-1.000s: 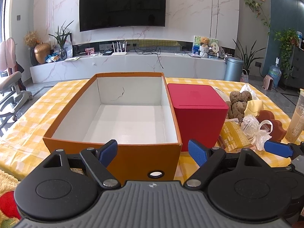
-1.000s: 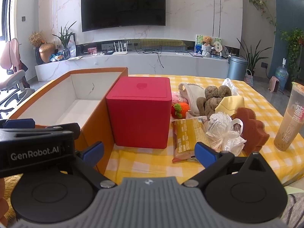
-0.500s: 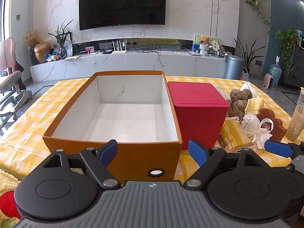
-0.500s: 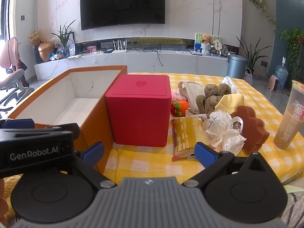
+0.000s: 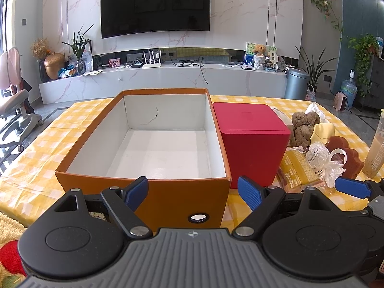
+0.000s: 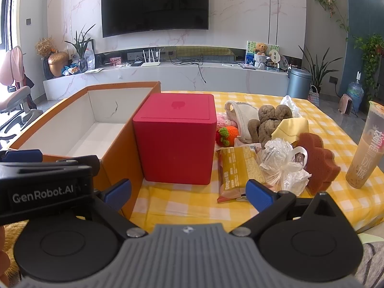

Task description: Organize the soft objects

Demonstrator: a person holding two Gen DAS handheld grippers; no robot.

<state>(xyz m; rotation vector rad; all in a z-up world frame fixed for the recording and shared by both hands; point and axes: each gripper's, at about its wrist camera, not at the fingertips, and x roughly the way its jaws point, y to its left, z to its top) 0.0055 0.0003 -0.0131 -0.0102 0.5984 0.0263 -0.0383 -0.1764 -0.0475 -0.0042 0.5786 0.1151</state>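
Drink cup (image 5: 375,148) cut by frame edge; pink toy (image 6: 224,121) mostly hidden.

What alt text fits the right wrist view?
The open right gripper hovers empty at the edge of a yellow checked table, facing a red box beside an open orange box. Soft toys, a sponge and wrapped snacks lie right.

Behind the table, a wall-mounted television (image 5: 155,6) on marble panelling, above a long white console (image 5: 168,76) carrying a router (image 5: 151,65), loose cables and a small teddy bear (image 5: 259,49). At the console's left end, a golden acorn-shaped jar (image 5: 54,64) beside a potted plant (image 5: 80,48). To the right — a grey bin (image 6: 298,82), leafy plants, a water jug (image 6: 355,92). At the far left, a pink desk chair (image 5: 14,91).
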